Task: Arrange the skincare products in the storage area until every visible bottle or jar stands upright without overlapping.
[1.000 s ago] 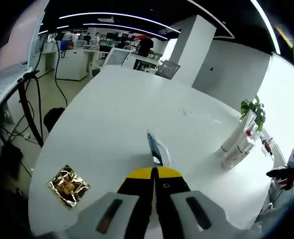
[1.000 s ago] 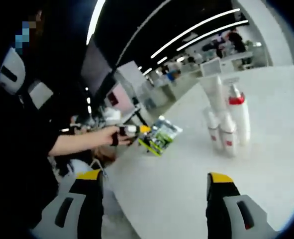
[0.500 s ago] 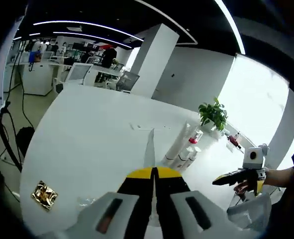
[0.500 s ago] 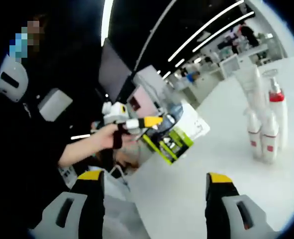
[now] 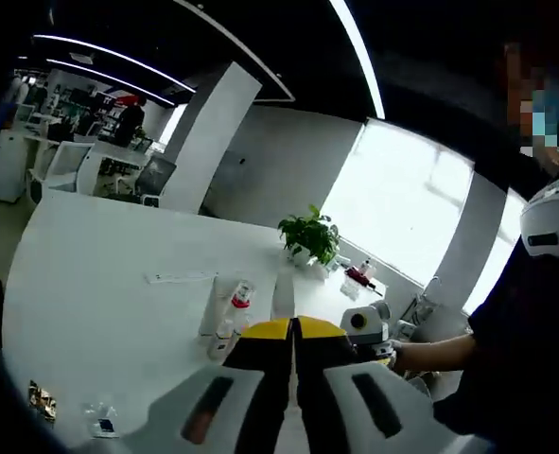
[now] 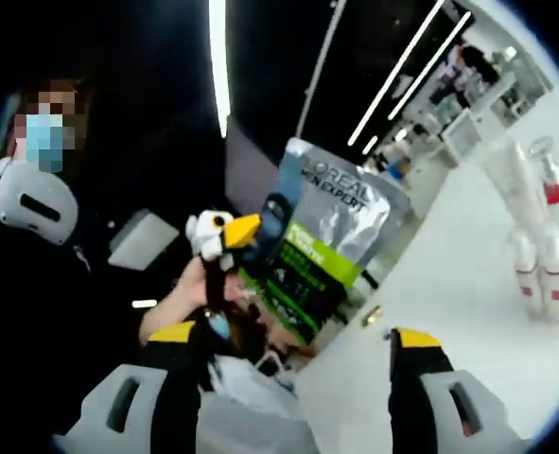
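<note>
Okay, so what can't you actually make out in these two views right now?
- Left gripper view: the pouch is seen edge-on between the shut jaws, so its face is hidden.
- Left gripper view: the small items at the table's near edge are too small to identify.
- Right gripper view: the bottles are blurred near the rim; labels unreadable.
- Right gripper view: the pouch's lower print is blurred, and the left gripper covers one edge.

White table [image 5: 99, 312] with upright bottles [image 5: 224, 317]
</note>
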`<state>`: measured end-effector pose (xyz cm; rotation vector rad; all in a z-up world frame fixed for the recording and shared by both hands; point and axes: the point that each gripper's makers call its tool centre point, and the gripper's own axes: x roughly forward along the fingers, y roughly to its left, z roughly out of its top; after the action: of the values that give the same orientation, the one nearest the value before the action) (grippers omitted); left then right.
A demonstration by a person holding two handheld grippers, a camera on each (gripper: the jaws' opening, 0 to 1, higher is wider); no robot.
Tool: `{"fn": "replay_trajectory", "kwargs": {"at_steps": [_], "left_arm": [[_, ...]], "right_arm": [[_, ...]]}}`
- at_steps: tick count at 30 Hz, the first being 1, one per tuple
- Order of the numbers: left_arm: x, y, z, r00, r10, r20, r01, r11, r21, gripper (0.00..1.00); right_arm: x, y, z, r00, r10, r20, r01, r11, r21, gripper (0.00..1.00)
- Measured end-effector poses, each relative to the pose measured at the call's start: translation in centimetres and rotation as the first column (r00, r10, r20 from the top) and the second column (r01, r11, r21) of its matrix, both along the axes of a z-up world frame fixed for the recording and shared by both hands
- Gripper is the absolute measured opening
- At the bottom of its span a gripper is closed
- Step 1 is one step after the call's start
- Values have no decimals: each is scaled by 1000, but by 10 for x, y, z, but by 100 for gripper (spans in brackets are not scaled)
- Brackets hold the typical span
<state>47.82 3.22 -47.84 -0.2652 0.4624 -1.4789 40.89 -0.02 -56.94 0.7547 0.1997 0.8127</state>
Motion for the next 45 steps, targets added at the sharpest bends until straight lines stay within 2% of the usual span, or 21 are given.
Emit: {"fn": "replay_trajectory", "kwargs": {"at_steps": [4, 8, 10, 12, 14, 15, 16, 20, 22, 23, 25, 27, 28, 30, 31, 32, 35, 38, 40, 43, 45], "left_arm": [[-16, -5, 19, 999, -45, 7, 45, 998, -50, 5], [-28, -10, 35, 997, -79, -22, 75, 989, -124, 5], [-32, -11, 39, 996, -85, -26, 80, 987, -141, 5], [-37, -12, 42, 995, -96, -33, 90, 984, -151, 5], [-40, -12, 41, 995, -95, -31, 89, 985, -145, 5], [-41, -12, 40, 995, -95, -30, 89, 986, -141, 5], [-39, -10, 45, 996, -81, -48, 72, 983, -170, 5], [-39, -6, 46, 996, -69, -56, 58, 984, -170, 5], [-37, -4, 45, 997, -57, -56, 47, 985, -167, 5], [-36, -3, 43, 997, -50, -57, 40, 986, -160, 5], [-36, -1, 43, 996, -45, -73, 32, 985, -172, 5], [-38, 0, 42, 996, -45, -80, 30, 984, -177, 6], [-39, 0, 41, 996, -44, -84, 28, 983, -179, 6], [-40, 0, 37, 995, -37, -94, 20, 985, -174, 6], [-41, 1, 34, 994, -33, -102, 16, 986, -166, 6], [-41, 1, 31, 995, -21, -97, 6, 988, -153, 6], [-42, 3, 18, 1000, -7, -19, 6, 998, -56, 6], [-50, 3, 15, 998, -47, 35, 47, 999, -6, 6], [-51, 4, 8, 996, -54, 70, 51, 997, 51, 7], [-51, 3, 2, 991, -58, 125, 45, 994, 104, 19], [-57, 1, 3, 988, -76, 135, 60, 991, 118, 24]], "right_arm": [[7, -1, 15, 999, -4, 46, 2, 1000, 25, 79], [14, -4, 46, 992, -26, 121, 7, 987, 158, 79], [15, -6, 56, 988, -29, 151, 4, 986, 164, 74], [16, -7, 64, 984, -28, 173, -1, 986, 165, 62], [15, -10, 72, 977, -39, 208, 5, 987, 159, 33], [13, -11, 78, 972, -37, 230, -1, 987, 162, 22], [12, -13, 77, 974, -38, 221, 3, 988, 158, 21], [2, -7, 84, 970, -6, 242, -29, 989, 143, 13], [-3, -6, 88, 964, 0, 266, -32, 993, 117, 0], [-10, -4, 94, 946, 16, 323, -43, 996, 78, 0], [-10, -4, 94, 950, 13, 311, -22, 999, 23, 0], [-13, -4, 96, 954, 40, 298, -40, 999, -5, 0], [-14, -5, 95, 964, 62, 260, -57, 998, -28, 0], [-15, -7, 95, 967, 85, 240, -64, 993, -96, 0], [-17, -8, 96, 965, 105, 240, -66, 984, -164, 0], [-18, -9, 97, 965, 113, 235, -66, 978, -199, 0], [-24, -10, 96, 963, 165, 213, -90, 942, -322, 0], [-27, -11, 97, 961, 197, 194, -112, 919, -378, 0], [-29, -12, 100, 955, 210, 208, -111, 907, -405, 0], [-29, -14, 102, 956, 218, 198, -119, 900, -419, 0], [-30, -16, 97, 956, 235, 176, -132, 880, -457, 0]]}}
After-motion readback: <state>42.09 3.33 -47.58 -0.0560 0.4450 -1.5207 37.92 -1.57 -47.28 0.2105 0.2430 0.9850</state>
